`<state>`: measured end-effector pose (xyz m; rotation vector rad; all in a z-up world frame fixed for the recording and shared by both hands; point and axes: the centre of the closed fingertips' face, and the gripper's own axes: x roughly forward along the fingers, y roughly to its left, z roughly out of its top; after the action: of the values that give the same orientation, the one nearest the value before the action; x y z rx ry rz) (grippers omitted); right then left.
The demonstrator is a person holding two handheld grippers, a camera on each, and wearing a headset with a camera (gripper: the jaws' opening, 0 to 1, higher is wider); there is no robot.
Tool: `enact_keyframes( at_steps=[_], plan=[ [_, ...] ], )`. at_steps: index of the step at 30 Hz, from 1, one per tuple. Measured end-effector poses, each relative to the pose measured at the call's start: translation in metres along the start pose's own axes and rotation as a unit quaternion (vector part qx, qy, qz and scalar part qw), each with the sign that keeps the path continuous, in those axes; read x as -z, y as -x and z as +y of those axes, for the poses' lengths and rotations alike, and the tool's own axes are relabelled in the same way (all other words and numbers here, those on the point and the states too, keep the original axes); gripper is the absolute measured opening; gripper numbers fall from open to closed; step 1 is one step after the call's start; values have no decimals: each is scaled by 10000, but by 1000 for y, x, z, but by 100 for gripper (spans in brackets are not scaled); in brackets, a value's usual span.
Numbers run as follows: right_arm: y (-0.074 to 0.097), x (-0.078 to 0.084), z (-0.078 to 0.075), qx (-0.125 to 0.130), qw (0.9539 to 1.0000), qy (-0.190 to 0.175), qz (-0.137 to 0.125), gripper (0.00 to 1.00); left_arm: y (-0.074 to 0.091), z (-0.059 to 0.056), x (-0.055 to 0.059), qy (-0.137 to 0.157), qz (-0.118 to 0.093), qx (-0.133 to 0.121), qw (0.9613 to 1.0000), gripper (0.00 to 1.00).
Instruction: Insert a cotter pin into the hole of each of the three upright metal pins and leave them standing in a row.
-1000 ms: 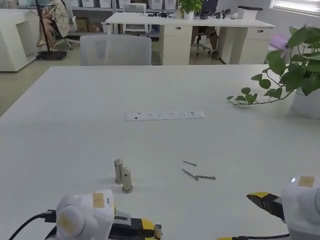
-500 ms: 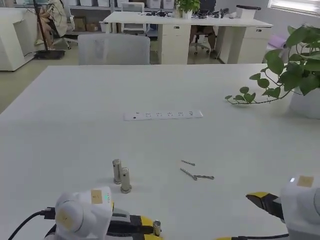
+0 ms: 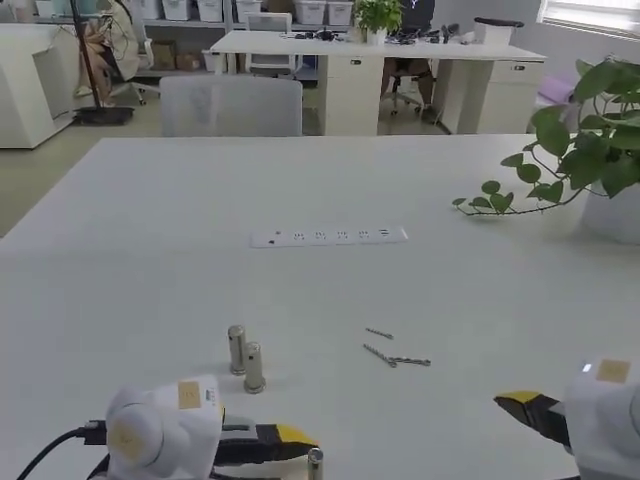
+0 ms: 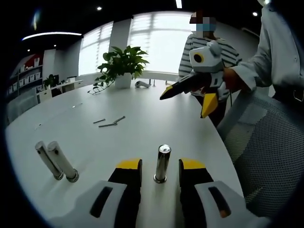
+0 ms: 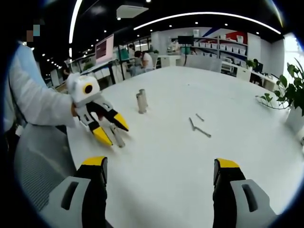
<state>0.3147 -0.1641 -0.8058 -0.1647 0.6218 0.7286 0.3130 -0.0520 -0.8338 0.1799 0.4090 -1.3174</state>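
Two upright metal pins [image 3: 245, 357] stand close together on the white table [image 3: 330, 180]. A third pin [image 3: 316, 463] stands nearer me, between the yellow-tipped jaws of my left gripper [image 3: 300, 456]. In the left gripper view this pin [image 4: 163, 159] has a gap to each jaw, so the left gripper [image 4: 160, 167] is open. Several cotter pins [image 3: 392, 353] lie loose to the right of the pins. My right gripper [image 3: 520, 430] hovers at the lower right, and in its own view the right gripper [image 5: 161, 166] is wide open with nothing in it.
A white power strip [image 3: 328, 236] lies across the table's middle. A potted plant [image 3: 585, 140] trails leaves over the right edge. A grey chair [image 3: 232, 103] stands behind the far edge. A person in a striped top [image 4: 209, 47] stands behind the right gripper [image 4: 199, 80].
The head camera has tilted slightly, shifting the whole picture down. My left gripper stays around the near pin and the right gripper holds its place.
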Motion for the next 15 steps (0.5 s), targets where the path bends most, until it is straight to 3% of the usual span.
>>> enact_keyframes(
  at_steps=[6,12,15],
  plan=[
    [-2,0,2,-30,10000,-16,-4,94,9,0,-5,131,-78,-107,9998,38],
    [-4,0,3,-60,10000,-6,-21,94,19,3,-11,286,-154,-335,9989,53],
    [-5,-1,5,-89,10000,14,-25,94,25,-1,-14,297,-193,-378,9987,55]
  ],
)
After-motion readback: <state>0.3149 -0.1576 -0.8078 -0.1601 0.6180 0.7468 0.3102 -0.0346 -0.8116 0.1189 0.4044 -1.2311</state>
